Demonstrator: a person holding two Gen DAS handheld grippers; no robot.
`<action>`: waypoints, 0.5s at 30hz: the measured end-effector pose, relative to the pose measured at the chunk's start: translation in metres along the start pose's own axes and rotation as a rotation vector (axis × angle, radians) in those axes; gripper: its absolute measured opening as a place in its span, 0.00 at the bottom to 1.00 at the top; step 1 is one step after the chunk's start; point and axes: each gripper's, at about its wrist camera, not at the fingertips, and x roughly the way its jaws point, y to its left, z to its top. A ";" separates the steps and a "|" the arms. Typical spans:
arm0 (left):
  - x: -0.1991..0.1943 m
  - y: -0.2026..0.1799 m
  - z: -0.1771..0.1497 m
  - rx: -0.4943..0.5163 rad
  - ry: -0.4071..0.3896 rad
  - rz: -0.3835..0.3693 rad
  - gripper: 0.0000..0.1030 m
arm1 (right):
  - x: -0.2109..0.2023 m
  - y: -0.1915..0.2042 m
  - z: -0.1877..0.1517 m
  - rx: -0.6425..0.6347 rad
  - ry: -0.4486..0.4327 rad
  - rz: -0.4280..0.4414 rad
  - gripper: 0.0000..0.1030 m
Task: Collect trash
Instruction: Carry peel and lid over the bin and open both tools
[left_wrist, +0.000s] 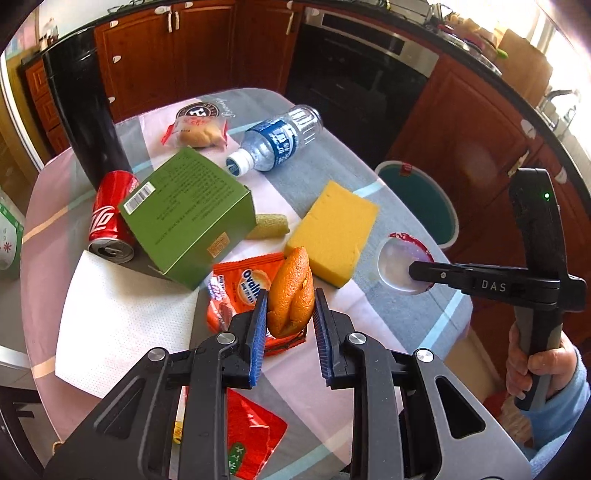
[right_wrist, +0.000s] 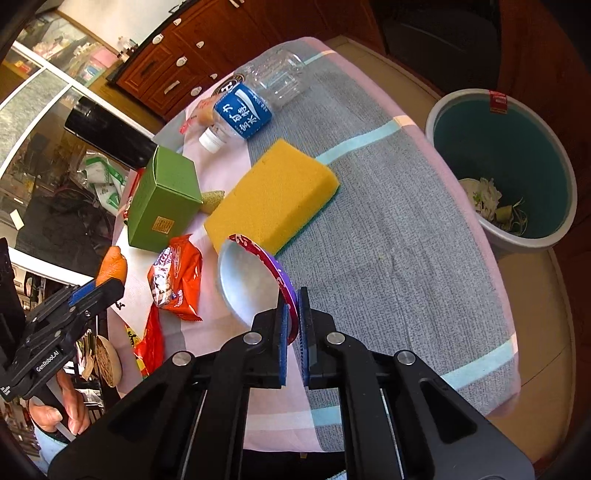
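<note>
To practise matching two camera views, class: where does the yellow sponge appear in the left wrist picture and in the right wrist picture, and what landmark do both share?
Left wrist view: the yellow sponge lies right of centre, beyond the orange peel.
Right wrist view: the sponge lies near the centre, just beyond the foil lid.
Shared landmark: the green box, left of the sponge in both.

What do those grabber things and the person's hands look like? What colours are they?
Both grabbers are black, with silver round bolts and blue ribbed pads on their fingers. The left gripper has "GenRobot.AI" in white on its side. The right gripper has "DAS" in white and a tiny green light on its handle. Bare hands hold the handles; the right hand wears a light blue fuzzy sleeve. No cables show.
</note>
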 end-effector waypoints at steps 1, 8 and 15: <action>0.003 -0.006 0.003 0.003 0.002 -0.003 0.24 | -0.004 -0.006 0.003 0.009 -0.012 0.001 0.05; 0.030 -0.062 0.037 0.082 0.012 -0.036 0.24 | -0.035 -0.060 0.023 0.092 -0.088 -0.017 0.05; 0.068 -0.126 0.070 0.160 0.034 -0.084 0.24 | -0.070 -0.134 0.043 0.203 -0.169 -0.057 0.05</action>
